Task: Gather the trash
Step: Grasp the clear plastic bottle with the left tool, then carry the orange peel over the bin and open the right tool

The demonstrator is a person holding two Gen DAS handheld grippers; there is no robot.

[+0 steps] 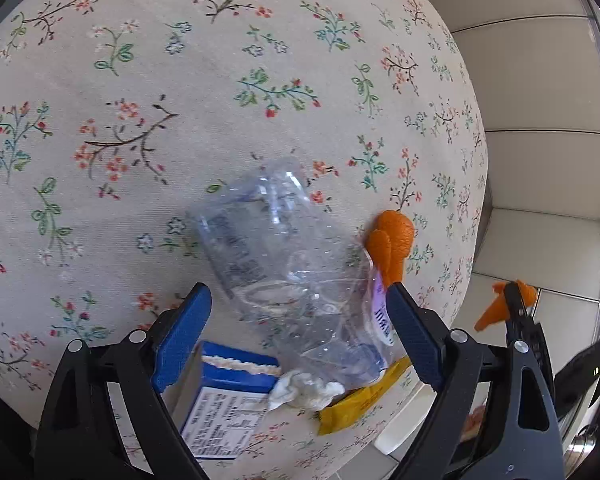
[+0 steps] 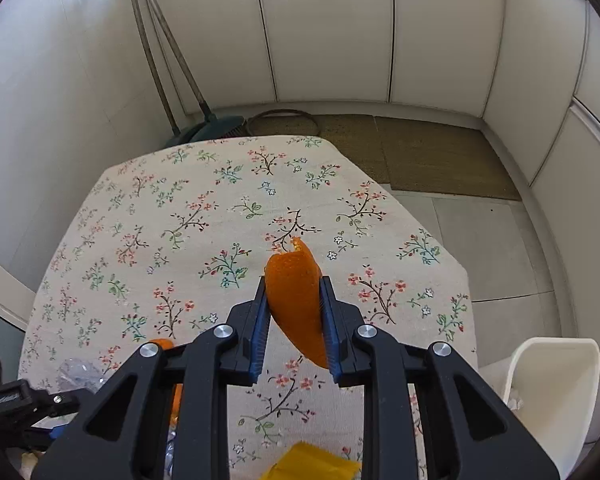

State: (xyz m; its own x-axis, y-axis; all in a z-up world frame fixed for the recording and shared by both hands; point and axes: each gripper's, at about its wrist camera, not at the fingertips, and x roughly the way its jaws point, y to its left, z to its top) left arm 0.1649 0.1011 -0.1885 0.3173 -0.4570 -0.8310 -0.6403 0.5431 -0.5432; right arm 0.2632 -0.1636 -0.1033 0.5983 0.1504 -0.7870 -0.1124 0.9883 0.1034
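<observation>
We are pinching a curved strip of orange peel [image 2: 298, 304] in the right claw [image 2: 296, 316], lifted clear above the floral worktop [image 2: 204, 216]. We are holding the left claw [image 1: 296, 332] spread wide around a crushed clear plastic bottle [image 1: 284, 264], pads not pressing it. Lying nearest are a blue carton [image 1: 224, 396], crumpled tissue [image 1: 304, 392] and yellow wrapper [image 1: 360, 400]. Just beyond the bottle, a second peel [image 1: 392, 244] is lying. A white bin [image 2: 548, 392] is standing on the floor beside the worktop.

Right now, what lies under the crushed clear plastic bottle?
Under the crushed clear plastic bottle lie a crumpled white tissue and a yellow wrapper, each partly covered. The rest is floral tablecloth.
</observation>
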